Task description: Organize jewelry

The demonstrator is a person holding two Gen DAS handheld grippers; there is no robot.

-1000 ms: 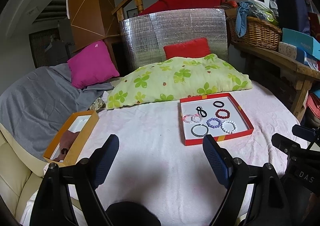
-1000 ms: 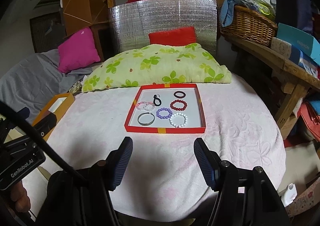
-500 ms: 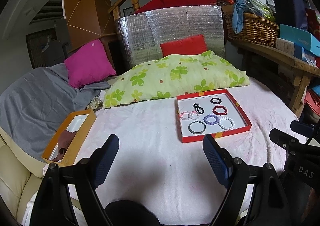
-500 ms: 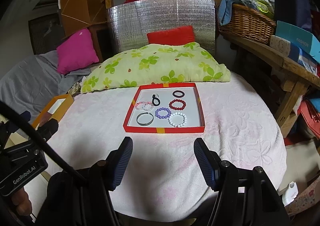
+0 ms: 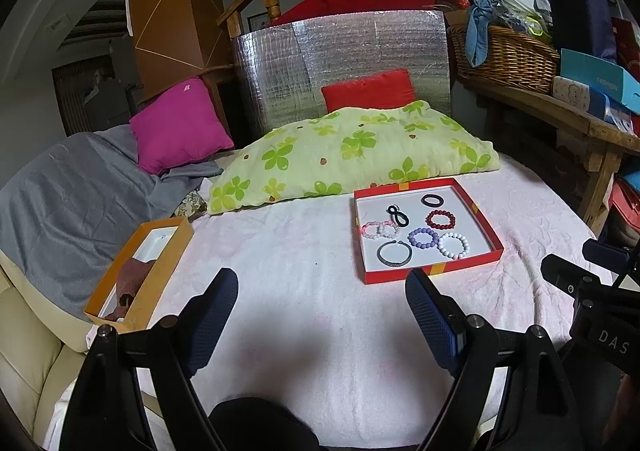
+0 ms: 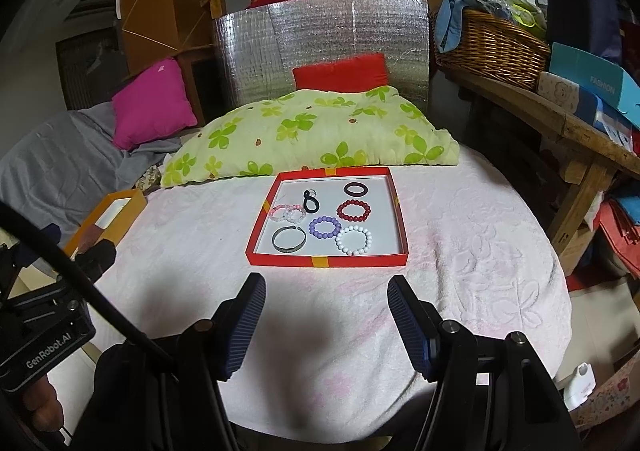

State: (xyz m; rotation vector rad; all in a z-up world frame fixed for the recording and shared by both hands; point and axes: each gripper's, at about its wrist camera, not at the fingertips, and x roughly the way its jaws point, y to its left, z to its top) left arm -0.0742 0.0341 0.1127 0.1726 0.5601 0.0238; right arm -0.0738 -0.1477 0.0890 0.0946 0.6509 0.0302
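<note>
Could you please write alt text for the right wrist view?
A red tray holding seven bracelets and hair ties sits on a pink-covered table, beyond the open, empty right gripper. A green floral pillow lies behind the tray.

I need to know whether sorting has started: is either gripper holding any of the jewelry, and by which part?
Nothing is held. The left gripper and right gripper are both open over the bare cloth, short of the red tray.
</note>
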